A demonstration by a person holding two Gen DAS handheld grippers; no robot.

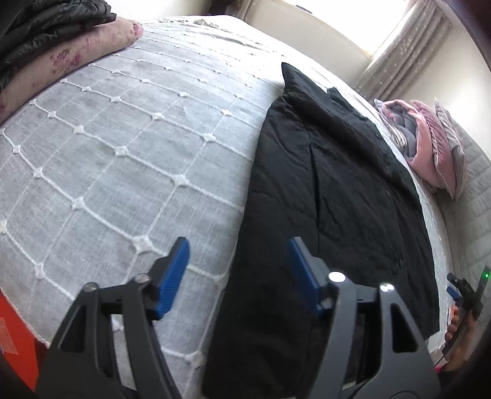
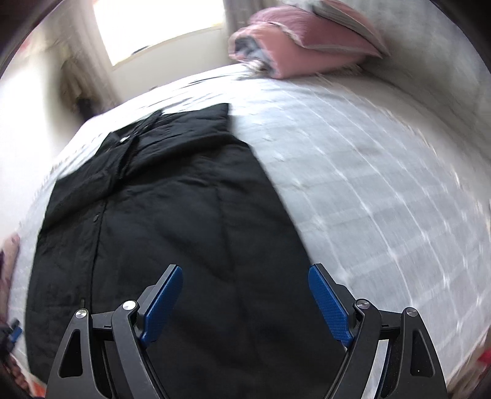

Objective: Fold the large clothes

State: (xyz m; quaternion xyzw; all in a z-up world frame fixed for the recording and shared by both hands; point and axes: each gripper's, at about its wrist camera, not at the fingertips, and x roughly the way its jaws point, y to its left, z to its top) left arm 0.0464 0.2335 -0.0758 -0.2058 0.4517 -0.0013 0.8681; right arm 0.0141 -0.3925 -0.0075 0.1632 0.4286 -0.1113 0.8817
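Note:
A large black quilted coat (image 1: 337, 190) lies flat on the bed, front up with snap buttons showing; it also fills the right wrist view (image 2: 184, 214). My left gripper (image 1: 237, 248) is open and empty, hovering above the coat's near left edge where it meets the bedspread. My right gripper (image 2: 245, 273) is open and empty above the coat's lower part, near its right edge. The right gripper also shows at the far right of the left wrist view (image 1: 460, 288).
The bed has a grey bedspread (image 1: 122, 147) with a white diamond grid. Pink and grey pillows (image 1: 429, 147) lie at the headboard, also in the right wrist view (image 2: 294, 46). A dark jacket on a floral pink item (image 1: 61, 40) sits at the far left. A window (image 2: 159, 27) is behind.

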